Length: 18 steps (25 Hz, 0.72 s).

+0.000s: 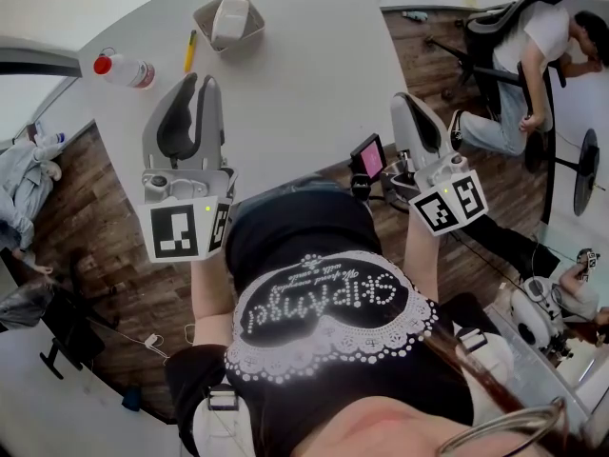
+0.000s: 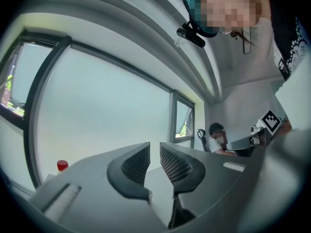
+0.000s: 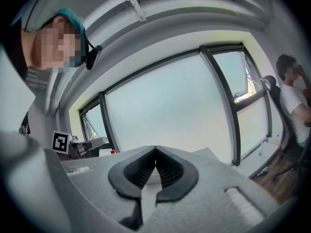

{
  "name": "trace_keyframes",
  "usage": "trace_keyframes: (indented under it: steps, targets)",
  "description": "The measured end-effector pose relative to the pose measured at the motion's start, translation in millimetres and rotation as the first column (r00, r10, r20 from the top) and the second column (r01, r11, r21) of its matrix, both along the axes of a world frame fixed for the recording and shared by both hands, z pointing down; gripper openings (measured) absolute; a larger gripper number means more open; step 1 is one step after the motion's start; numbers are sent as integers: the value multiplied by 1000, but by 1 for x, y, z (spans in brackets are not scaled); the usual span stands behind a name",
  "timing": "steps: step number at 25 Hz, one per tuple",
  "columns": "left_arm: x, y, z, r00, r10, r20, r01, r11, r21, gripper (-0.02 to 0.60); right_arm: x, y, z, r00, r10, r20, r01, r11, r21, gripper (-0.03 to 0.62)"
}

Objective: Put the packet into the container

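The surface (image 1: 314, 74) is smooth, matt white. The floor (image 1: 95, 246) beside it is dark wood planking with visible grain. Near the surface's far edge, the container (image 1: 202, 12) has a dull grey-brown finish; whether it is card or plastic I cannot tell. The packet (image 1: 231, 17) is white with a faint sheen. By the left edge, the bottle (image 1: 131, 70) is clear plastic with a glossy red cap (image 1: 102, 65). The left gripper (image 2: 155, 152) and right gripper (image 3: 155, 150) have matt grey, finely grained plastic bodies. Their pads (image 2: 176, 165) are black, ribbed and rubbery. The shirt (image 1: 314, 246) is black cloth with white lace trim.
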<state>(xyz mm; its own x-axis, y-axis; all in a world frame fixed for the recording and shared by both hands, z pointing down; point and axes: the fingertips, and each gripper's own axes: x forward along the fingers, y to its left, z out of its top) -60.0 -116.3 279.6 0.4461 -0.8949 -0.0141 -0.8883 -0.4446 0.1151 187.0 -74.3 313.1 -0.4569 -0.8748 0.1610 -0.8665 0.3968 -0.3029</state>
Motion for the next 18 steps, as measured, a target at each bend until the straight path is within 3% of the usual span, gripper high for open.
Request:
trace_keyframes:
  steps: [4, 18]
  targets:
    - [0, 7, 1, 1000, 10, 4, -9, 1000, -6, 30, -1, 0, 0, 1000, -1, 1, 1, 1000, -1, -2]
    - [4, 27, 9, 998, 26, 50, -25, 999, -25, 20, 0, 2, 0, 1000, -1, 3, 1, 1000, -2, -2]
